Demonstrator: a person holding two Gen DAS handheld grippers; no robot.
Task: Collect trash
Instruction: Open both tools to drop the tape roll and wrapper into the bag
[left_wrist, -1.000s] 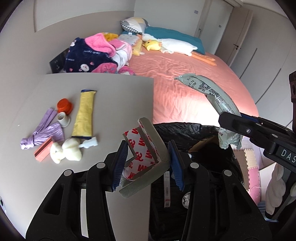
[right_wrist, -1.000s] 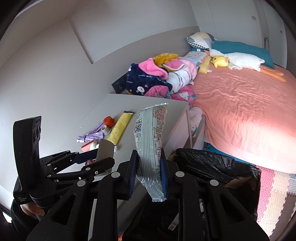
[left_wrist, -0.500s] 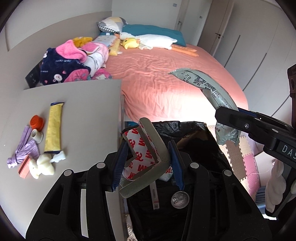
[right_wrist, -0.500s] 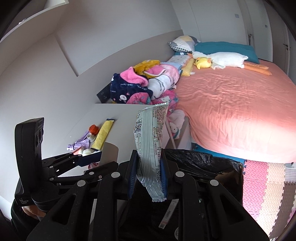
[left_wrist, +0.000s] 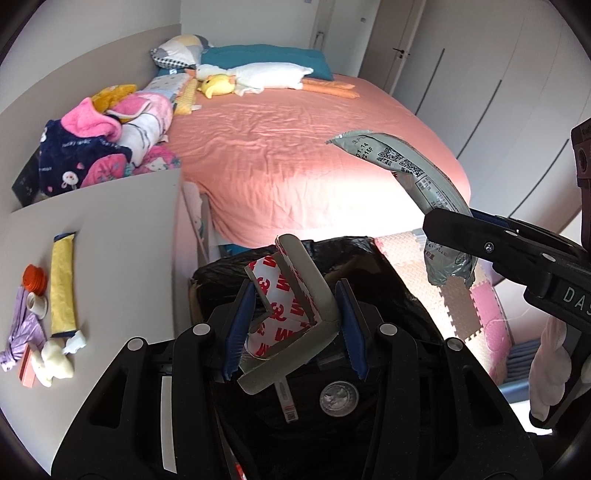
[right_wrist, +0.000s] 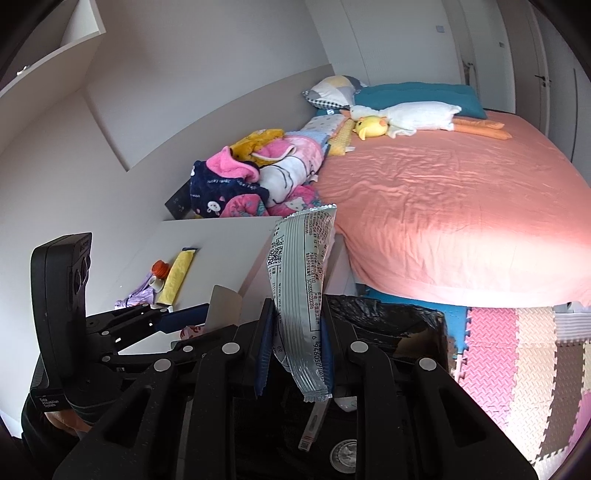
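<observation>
Both grippers have moved off the table and now hang over the black-lined trash bin, which fills more of each view than a second ago. The left gripper has its jaws closed on a folded grey corner guard whose white backing paper carries red "3M" marks. The right gripper is clamped on a silver wrapper printed with a QR code and a barcode beginning "6 946050"; in the left view "1.14" and "216F" show near its top seal, and the rest is too small to read. Inside the bin lie a round metal lid and what may be a thin white strip.

The bin's rim sits just beside the table edge. Farther left on the table rest a yellow sachet, an orange cap, a purple wrapper and white crumpled bits. Beyond are foam floor mats and the pink bed.
</observation>
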